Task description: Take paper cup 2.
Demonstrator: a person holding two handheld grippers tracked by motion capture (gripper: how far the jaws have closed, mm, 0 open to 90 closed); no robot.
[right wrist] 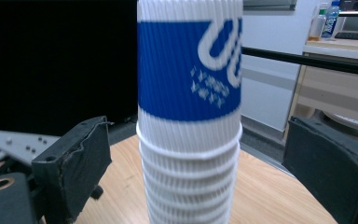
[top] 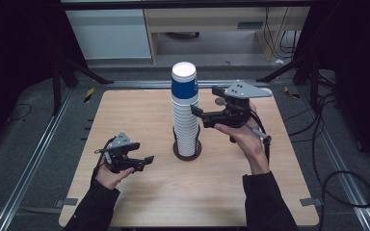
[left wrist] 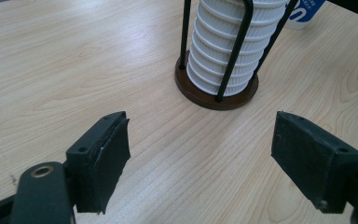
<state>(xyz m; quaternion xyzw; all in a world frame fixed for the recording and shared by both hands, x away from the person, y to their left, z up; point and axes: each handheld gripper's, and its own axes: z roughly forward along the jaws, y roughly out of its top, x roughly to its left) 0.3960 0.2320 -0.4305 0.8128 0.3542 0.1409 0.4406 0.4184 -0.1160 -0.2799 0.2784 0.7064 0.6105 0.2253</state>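
A tall stack of ribbed white paper cups stands upside down in a black wire holder with a round brown base at the table's middle. The top cup bears a blue band with a white logo. My right gripper is held up beside the stack's right side, open, its jaws on either side of the upper cups without touching them. My left gripper rests low over the table, left of the holder, open and holding nothing. In the left gripper view the holder's base lies ahead of my jaws.
The wooden table sits inside a metal rail frame. Black tripod legs stand at the back left and back right. A cable trails off the right side. White cabinets and a desk are beyond the table.
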